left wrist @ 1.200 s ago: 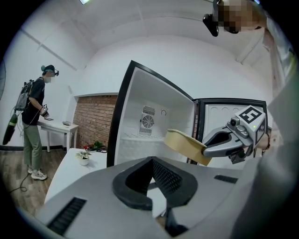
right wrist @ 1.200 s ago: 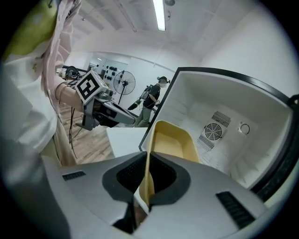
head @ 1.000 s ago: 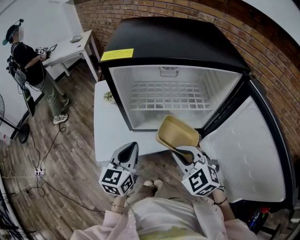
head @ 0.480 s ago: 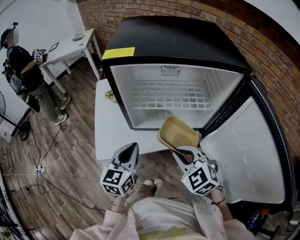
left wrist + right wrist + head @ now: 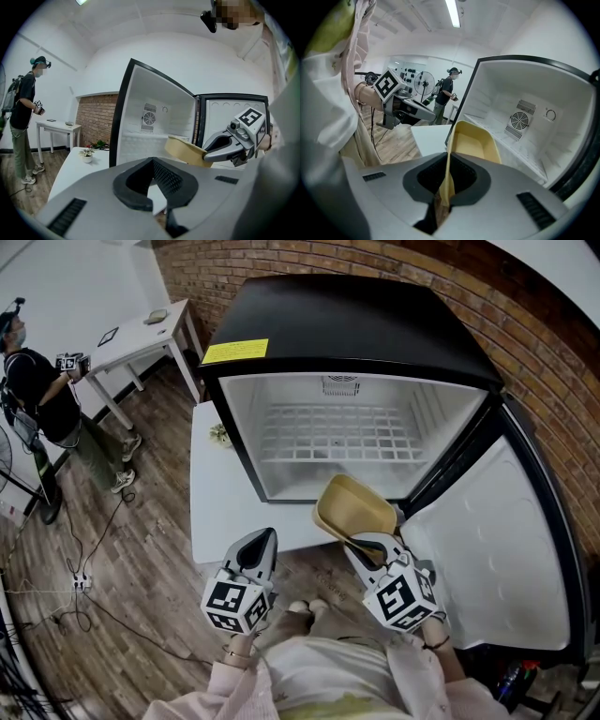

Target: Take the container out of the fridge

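A beige open container [image 5: 354, 507] hangs in front of the open black fridge [image 5: 337, 324], just outside its lower front edge. My right gripper [image 5: 361, 545] is shut on the container's near wall, which runs up between the jaws in the right gripper view [image 5: 449, 176]. The container [image 5: 476, 143] tilts away toward the empty white fridge interior. My left gripper [image 5: 262, 538] hovers to the left of it, shut and empty, over the near edge of a white table [image 5: 220, 502]. The left gripper view shows the container [image 5: 185, 150] held by the right gripper [image 5: 213, 150].
The fridge door [image 5: 487, 540] stands swung open to the right. A small plant [image 5: 219, 434] sits on the white table beside the fridge. A person [image 5: 42, 399] stands at the far left near a white desk [image 5: 141, 334]. Cables lie on the wood floor [image 5: 94, 559].
Both grippers and the container hold nearly still. The person at the far left has stepped further left, away from the desk.
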Tool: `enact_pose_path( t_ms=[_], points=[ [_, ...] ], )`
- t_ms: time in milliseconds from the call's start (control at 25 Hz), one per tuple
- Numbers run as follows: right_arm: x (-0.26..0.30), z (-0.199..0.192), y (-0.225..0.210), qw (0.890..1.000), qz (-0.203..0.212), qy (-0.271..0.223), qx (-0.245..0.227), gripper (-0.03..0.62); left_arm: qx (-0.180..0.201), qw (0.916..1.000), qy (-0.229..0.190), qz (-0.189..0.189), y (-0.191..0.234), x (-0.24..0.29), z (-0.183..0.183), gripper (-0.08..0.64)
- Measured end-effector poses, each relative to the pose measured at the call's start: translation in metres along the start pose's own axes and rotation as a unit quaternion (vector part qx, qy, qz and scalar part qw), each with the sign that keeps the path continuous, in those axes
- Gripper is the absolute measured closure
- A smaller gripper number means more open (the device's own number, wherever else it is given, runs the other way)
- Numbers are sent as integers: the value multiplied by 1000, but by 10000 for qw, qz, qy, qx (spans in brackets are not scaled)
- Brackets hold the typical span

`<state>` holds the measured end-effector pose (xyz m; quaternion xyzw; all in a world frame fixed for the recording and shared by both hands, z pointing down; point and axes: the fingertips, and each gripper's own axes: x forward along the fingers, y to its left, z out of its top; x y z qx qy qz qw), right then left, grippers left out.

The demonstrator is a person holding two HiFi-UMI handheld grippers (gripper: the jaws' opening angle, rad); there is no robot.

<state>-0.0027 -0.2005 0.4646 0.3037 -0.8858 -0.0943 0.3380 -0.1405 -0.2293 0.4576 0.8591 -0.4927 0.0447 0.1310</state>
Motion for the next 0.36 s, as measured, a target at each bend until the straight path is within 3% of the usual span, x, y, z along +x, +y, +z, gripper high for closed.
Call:
enact_pose_path(
  t_ms=[360],
  points=[
    [5, -1, -8, 10000, 48, -14, -9, 571, -7, 10000, -9, 21, 5, 10, 3, 568]
  ],
)
